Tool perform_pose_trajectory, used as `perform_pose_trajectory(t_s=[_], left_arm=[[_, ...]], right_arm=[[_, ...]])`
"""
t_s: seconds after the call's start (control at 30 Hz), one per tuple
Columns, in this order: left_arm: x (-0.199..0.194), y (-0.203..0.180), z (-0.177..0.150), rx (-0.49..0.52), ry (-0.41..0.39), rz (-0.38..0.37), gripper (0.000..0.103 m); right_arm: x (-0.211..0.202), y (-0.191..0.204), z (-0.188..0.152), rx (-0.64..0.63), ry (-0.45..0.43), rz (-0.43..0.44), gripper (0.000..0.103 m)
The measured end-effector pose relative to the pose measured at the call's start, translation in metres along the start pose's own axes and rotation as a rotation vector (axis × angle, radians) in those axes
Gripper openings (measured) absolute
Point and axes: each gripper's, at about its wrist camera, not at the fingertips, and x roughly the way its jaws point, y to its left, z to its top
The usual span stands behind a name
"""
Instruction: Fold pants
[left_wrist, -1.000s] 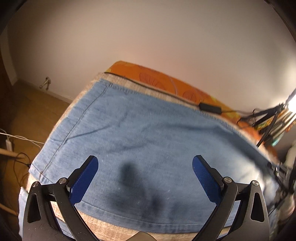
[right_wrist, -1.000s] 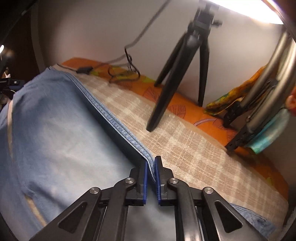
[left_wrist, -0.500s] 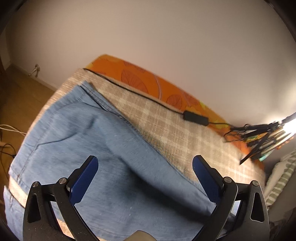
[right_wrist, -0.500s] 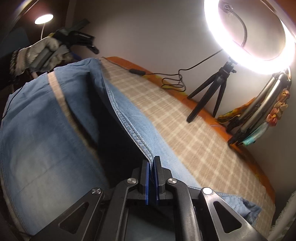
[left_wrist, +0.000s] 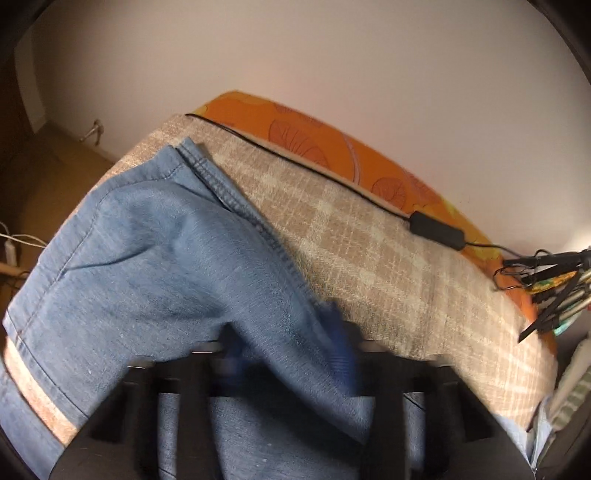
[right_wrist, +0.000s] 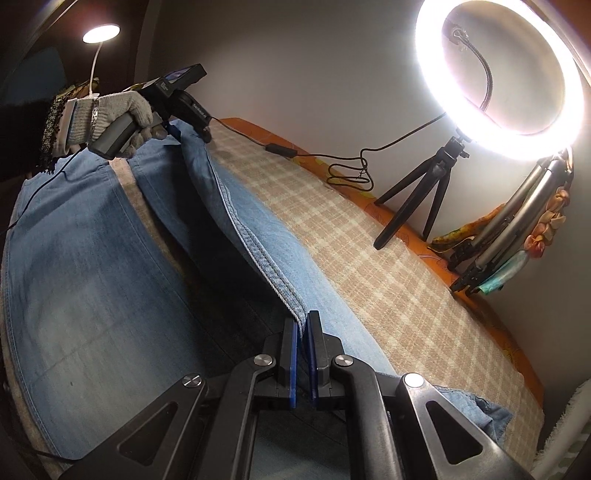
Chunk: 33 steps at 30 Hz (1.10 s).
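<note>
Pants (right_wrist: 92, 266) seam is clamped in the right hand-held gripper (right_wrist: 302, 354); the left hand-held gripper (left_wrist: 288, 350) is closing over a fold.

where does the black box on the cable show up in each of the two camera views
Left wrist: the box lies right of centre, at the seam between plaid cover and orange sheet.
Right wrist: the box sits upper middle, at the same seam.
Shared landmark: the jeans seam edge.
</note>
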Motion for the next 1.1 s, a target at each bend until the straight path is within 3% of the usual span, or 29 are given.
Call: perform_pose_trajectory(t_s=[0.1, 0.3, 0.6, 0.9, 1.1], left_arm=[[-0.005, 0.014, -0.005, -0.020, -0.048, -0.077, 0.007], [-0.031, 0.021, -0.011, 0.006, -0.114, -0.141, 0.005], [-0.110, 0.033, -0.032, 0.047, -0.225, -0.225, 0.005], [-0.179, 0.073, -0.101, 0.045, -0.290, -0.272, 0.004], [-0.192, 0.100, -0.161, 0.050, -0.280, -0.264, 0.004]], right_arm=[[0.001, 0.001, 0.002, -0.006, 0.001, -0.018, 0.002], [-0.009, -0.006, 0.011, 0.018, -0.015, -0.057, 0.002], [-0.063, 0.009, 0.016, -0.034, -0.038, -0.085, 0.002], [-0.115, 0.056, -0.014, -0.060, -0.014, -0.042, 0.002], [-0.128, 0.094, -0.053, -0.042, 0.046, 0.006, 0.002]])
